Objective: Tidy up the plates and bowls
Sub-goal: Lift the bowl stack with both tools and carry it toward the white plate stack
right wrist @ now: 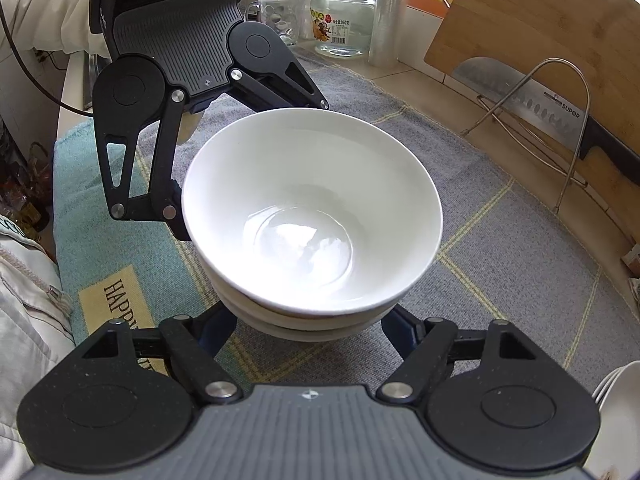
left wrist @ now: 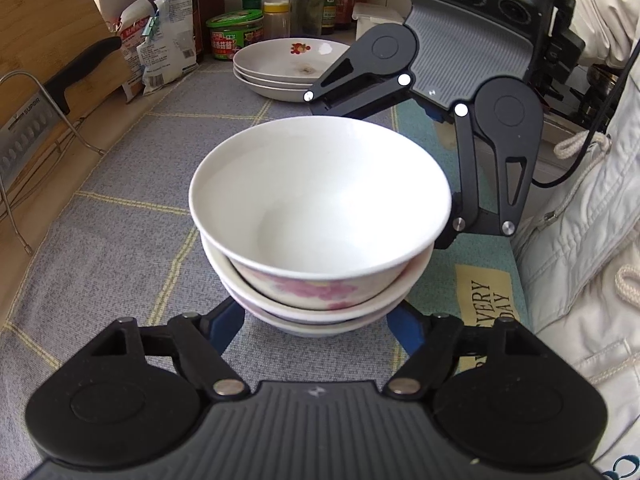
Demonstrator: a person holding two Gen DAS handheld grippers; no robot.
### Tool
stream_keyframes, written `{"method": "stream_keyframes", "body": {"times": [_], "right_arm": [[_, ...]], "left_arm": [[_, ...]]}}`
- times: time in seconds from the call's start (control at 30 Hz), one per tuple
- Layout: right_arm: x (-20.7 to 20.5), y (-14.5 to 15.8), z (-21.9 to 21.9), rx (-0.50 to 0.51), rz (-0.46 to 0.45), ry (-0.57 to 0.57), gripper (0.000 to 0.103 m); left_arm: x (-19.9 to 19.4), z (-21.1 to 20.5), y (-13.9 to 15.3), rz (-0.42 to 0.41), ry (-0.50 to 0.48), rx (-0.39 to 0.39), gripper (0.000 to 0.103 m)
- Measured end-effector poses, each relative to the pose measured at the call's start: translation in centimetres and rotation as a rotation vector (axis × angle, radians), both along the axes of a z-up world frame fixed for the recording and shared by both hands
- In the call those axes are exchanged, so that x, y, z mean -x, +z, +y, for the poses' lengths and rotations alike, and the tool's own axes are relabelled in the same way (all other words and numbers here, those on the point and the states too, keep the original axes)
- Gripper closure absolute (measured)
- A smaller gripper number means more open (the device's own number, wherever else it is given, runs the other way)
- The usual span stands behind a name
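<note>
A stack of white ceramic bowls (left wrist: 320,216), the top one pink-flowered outside, stood on the grey checked cloth (left wrist: 120,208). The left gripper (left wrist: 316,320) and the right gripper (right wrist: 308,324) faced each other across it, blue fingers (left wrist: 226,326) flanking the lowest bowl; whether they pressed it I could not tell. Behind sat three stacked white plates (left wrist: 280,60), well apart.

This is a home kitchen counter: a cleaver (left wrist: 24,136) rests in a wire rack (right wrist: 560,128) against a wooden cutting board (right wrist: 540,20), sauce bottles (left wrist: 180,0) and jars (right wrist: 344,20) line the tiled wall, and a cloth mat (left wrist: 120,240) carries stacked bowls (left wrist: 320,220) and plates (left wrist: 288,64).
</note>
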State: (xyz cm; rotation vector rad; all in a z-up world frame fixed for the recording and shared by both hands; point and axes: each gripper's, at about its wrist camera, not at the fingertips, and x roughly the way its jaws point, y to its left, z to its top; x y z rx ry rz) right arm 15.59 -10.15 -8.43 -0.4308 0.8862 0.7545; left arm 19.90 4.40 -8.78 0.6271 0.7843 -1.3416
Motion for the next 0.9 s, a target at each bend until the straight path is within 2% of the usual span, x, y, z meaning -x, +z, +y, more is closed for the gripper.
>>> {"method": "stream_keyframes", "body": {"times": [0.5, 0.9], "right_arm": [[-0.29, -0.21, 0.19, -0.008, 0.005, -0.019, 0.020], [-0.03, -0.09, 0.18, -0.006, 0.009, -0.028, 0.020]], "left_arm": [[0.07, -0.67, -0.24, -0.014, 0.002, 0.003, 0.019], [0.28, -0.90, -0.20, -0.008, 0.012, -0.005, 0.019]]}}
